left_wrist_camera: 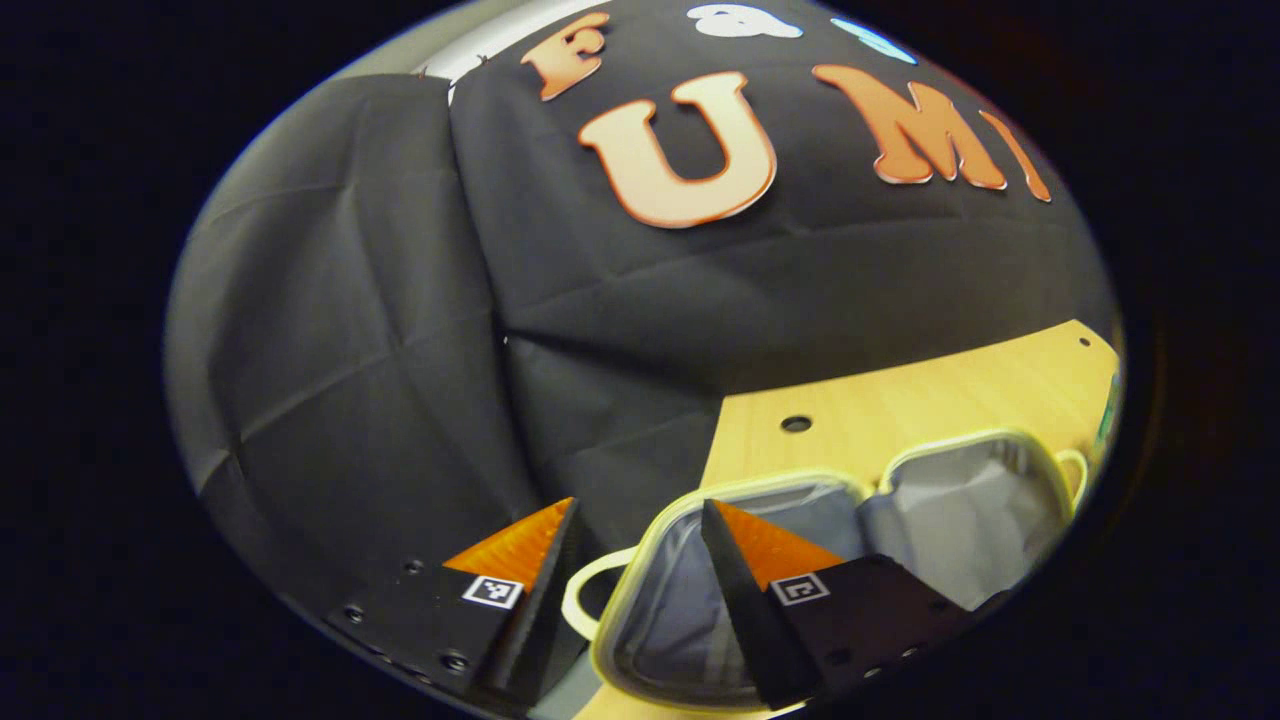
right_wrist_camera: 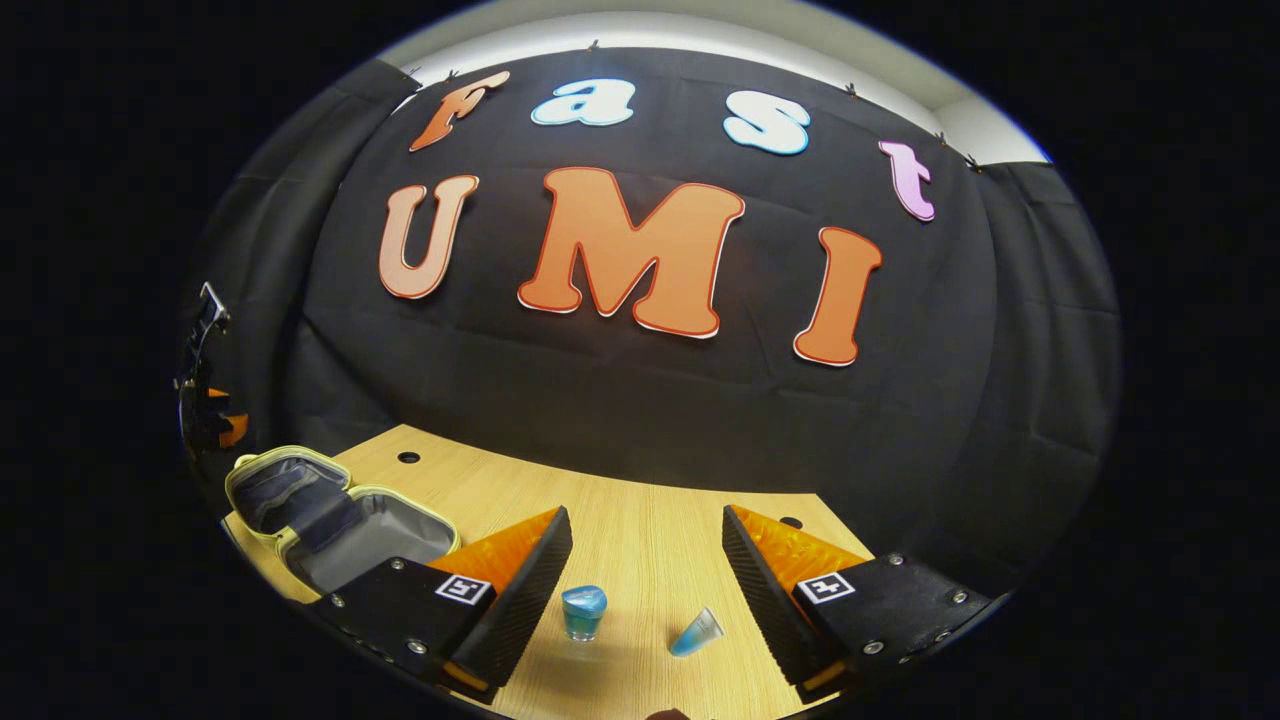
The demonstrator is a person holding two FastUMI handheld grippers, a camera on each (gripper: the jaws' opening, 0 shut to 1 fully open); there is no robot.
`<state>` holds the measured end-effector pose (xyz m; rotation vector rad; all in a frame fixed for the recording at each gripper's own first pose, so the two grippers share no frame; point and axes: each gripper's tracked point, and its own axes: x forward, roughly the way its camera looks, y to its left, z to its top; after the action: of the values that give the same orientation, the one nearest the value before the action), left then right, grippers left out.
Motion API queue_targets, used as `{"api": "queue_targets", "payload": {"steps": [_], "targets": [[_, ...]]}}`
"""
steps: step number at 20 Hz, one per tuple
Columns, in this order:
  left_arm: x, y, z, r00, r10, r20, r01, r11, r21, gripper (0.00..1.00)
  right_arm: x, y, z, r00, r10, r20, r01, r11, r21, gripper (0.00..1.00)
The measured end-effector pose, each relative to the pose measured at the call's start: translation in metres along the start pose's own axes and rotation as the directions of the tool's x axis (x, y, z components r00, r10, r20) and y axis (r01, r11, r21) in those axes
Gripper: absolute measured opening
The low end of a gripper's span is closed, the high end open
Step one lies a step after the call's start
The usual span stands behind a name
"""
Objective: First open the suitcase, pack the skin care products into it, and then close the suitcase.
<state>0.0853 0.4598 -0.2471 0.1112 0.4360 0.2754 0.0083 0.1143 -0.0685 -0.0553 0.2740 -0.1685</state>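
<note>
On the wooden table point(right_wrist_camera: 640, 540), the small suitcase point(right_wrist_camera: 330, 515) already lies opened flat, its two grey-lined halves side by side with a pale rim around each. So the first step of the task looks done. Both halves appear empty as far as the two views show, so the packing seems not to have started, and the closing is still to come.

Two skin care products sit on the bare tabletop, well apart from the suitcase. A small blue jar point(right_wrist_camera: 584, 611) stands upright, and just beside it a little blue tube point(right_wrist_camera: 696, 632) lies tilted on its side. In the right gripper view both rest between the fingers of the right gripper point(right_wrist_camera: 645, 590), but below and ahead of them, not touched by either finger. That gripper's jaws are spread wide and hold nothing; it hovers over the products, and the likely next move is to come down on one of them.

In the left gripper view, the left gripper point(left_wrist_camera: 640, 560) hangs above the near half of the suitcase point(left_wrist_camera: 700, 590), beside the pale handle loop point(left_wrist_camera: 585, 595) at its end. Its jaws are likewise parted and empty, with no finger clearly pressing on the case.
</note>
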Motion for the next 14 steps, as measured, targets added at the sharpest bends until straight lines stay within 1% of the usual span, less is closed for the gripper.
{"api": "queue_targets", "payload": {"steps": [2, 3, 4, 5, 6, 8, 10, 11, 12, 14], "targets": [[-0.027, -0.027, 0.025, 0.998, -0.030, 0.056, 0.030, 1.000, 0.000, 0.93, 0.002, -0.009, -0.005, 1.000, 0.010, 0.000, -0.010, 1.000, 0.006, 0.95], [-0.040, -0.041, 0.039, 0.995, -0.051, 0.082, 0.051, 0.999, 0.002, 0.90, 0.002, -0.014, -0.007, 1.000, 0.015, 0.002, -0.015, 1.000, 0.008, 0.96], [-0.049, -0.054, 0.051, 0.993, -0.066, 0.102, 0.067, 0.998, -0.005, 1.00, 0.003, -0.018, -0.008, 1.000, 0.024, 0.003, -0.024, 1.000, 0.011, 0.96], [-0.063, -0.069, 0.067, 0.989, -0.089, 0.120, 0.092, 0.996, -0.014, 0.97, 0.004, -0.022, -0.011, 0.999, 0.035, 0.005, -0.035, 0.999, 0.014, 0.96], [-0.070, -0.086, 0.077, 0.985, -0.104, 0.139, 0.109, 0.993, -0.033, 1.00, 0.005, -0.025, -0.014, 0.999, 0.046, 0.003, -0.046, 0.999, 0.018, 0.96], [-0.086, -0.124, 0.093, 0.974, -0.152, 0.167, 0.164, 0.985, -0.059, 1.00, 0.007, -0.034, -0.023, 0.998, 0.064, -0.005, -0.064, 0.998, 0.028, 0.95], [-0.100, -0.171, 0.102, 0.959, -0.210, 0.188, 0.228, 0.970, -0.081, 0.98, 0.009, -0.042, -0.036, 0.997, 0.080, -0.021, -0.080, 0.996, 0.035, 0.96], [-0.107, -0.196, 0.105, 0.950, -0.242, 0.197, 0.262, 0.961, -0.084, 1.00, 0.011, -0.046, -0.042, 0.995, 0.092, -0.030, -0.090, 0.995, 0.040, 0.96], [-0.114, -0.221, 0.106, 0.942, -0.273, 0.198, 0.293, 0.953, -0.081, 0.98, 0.012, -0.048, -0.050, 0.994, 0.104, -0.042, -0.102, 0.994, 0.044, 0.96], [-0.127, -0.270, 0.106, 0.921, -0.335, 0.199, 0.355, 0.932, -0.071, 0.98, 0.015, -0.054, -0.064, 0.990, 0.126, -0.067, -0.123, 0.991, 0.044, 0.96]]}}
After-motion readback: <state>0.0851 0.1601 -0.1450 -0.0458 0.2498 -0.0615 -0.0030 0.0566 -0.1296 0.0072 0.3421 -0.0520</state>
